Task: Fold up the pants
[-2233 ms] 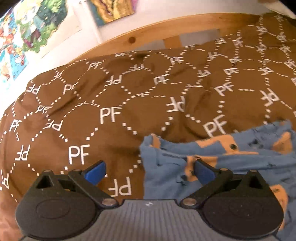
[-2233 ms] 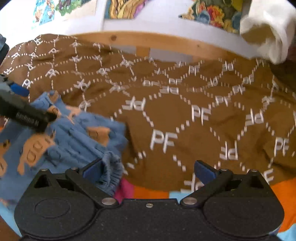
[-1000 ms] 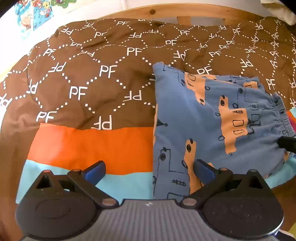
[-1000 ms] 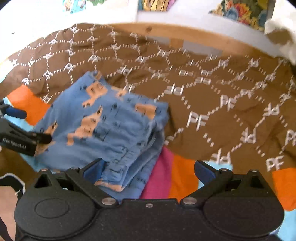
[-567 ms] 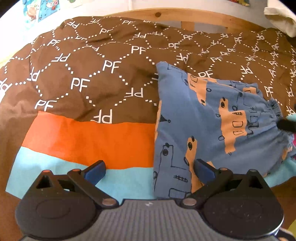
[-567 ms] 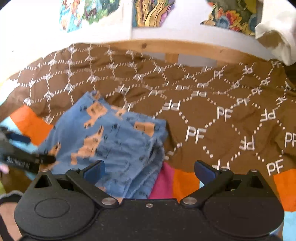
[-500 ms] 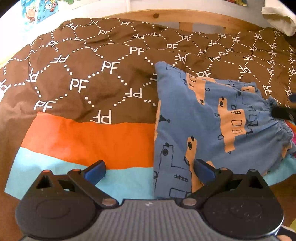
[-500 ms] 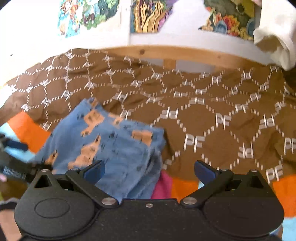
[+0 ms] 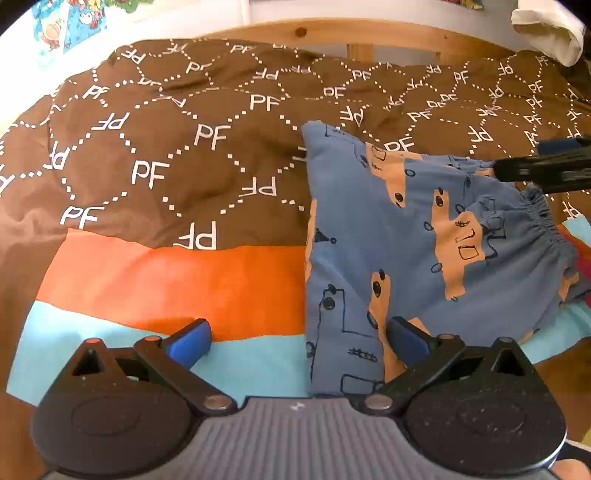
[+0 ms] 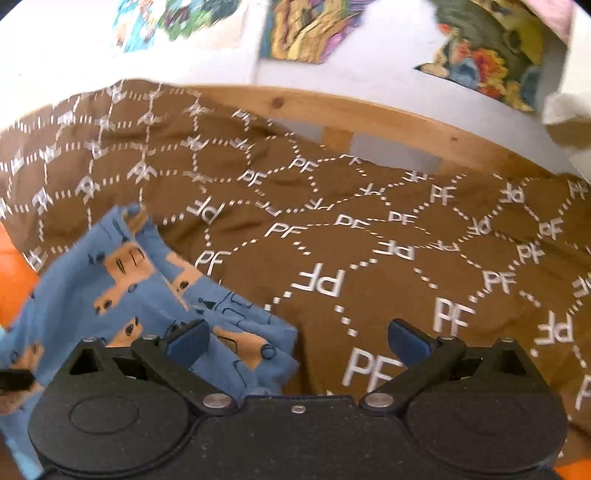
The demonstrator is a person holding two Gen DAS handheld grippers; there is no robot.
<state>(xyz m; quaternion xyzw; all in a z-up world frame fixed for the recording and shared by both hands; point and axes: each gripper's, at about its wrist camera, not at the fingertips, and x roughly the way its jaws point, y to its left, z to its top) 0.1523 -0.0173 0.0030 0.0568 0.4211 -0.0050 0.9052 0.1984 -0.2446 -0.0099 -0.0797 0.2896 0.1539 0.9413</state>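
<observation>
Blue pants (image 9: pixel 424 251) with orange vehicle prints lie folded into a compact block on the bed, elastic waistband at the right. In the left wrist view my left gripper (image 9: pixel 297 338) hangs open just in front of the pants' near left corner, nothing between its blue pads. The right gripper's black fingers (image 9: pixel 546 166) reach in from the right edge above the waistband. In the right wrist view the pants (image 10: pixel 122 280) sit at the lower left, and my right gripper (image 10: pixel 297 338) is open and empty above their far right corner.
The bed carries a brown quilt (image 9: pixel 177 147) with white PF lettering and orange (image 9: pixel 177 280) and light blue stripes near its front edge. A wooden bed rail (image 10: pixel 369 122) runs along the back, colourful posters (image 10: pixel 314 26) hang on the wall, and a cream cloth (image 9: pixel 546 33) lies at the back right.
Both grippers have drawn back from the pants, which now lie flat and folded. In the last half second the right gripper rose and swung toward the far side; the left barely moved.
</observation>
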